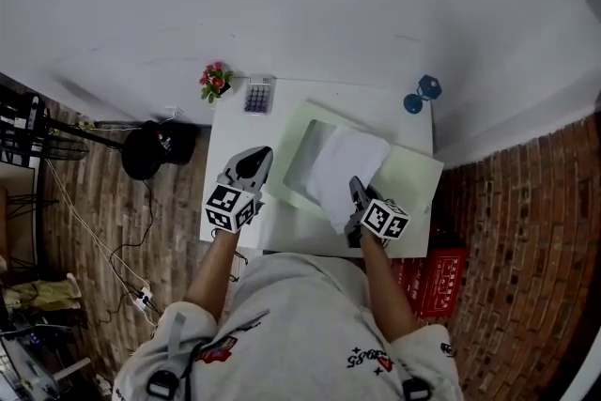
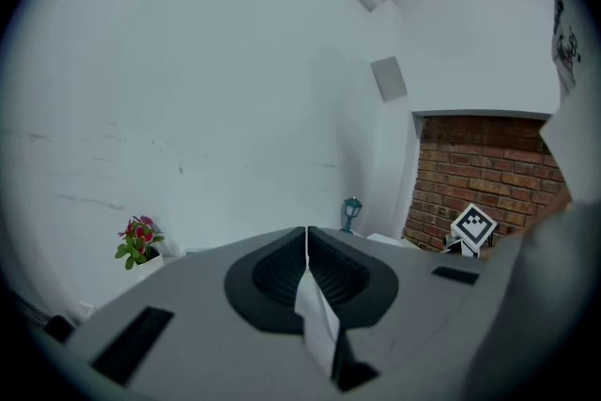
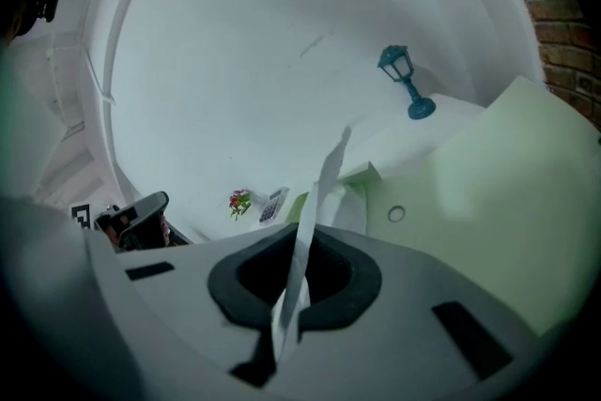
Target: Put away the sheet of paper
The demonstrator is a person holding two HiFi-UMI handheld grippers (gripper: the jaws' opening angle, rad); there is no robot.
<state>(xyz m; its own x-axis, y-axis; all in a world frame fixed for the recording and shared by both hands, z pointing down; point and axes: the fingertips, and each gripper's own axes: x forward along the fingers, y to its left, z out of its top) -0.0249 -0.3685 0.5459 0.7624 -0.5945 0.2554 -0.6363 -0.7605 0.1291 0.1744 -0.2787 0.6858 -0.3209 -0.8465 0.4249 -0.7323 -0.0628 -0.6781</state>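
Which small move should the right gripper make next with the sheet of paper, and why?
Probably lower the right gripper a little, so that the sheet of paper comes to lie on the open green folder. Its jaws are shut on the sheet's near edge, and the sheet is over the folder but does not seem to lie flat yet.

The sheet of paper [image 1: 347,166] lies on the folder [image 1: 413,178], calculator [image 1: 259,96] and flowers [image 1: 216,82] behind-left, lamp [image 1: 423,94] behind-right.

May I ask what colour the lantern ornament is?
Teal-blue; the lantern-shaped ornament shows best in the right gripper view.
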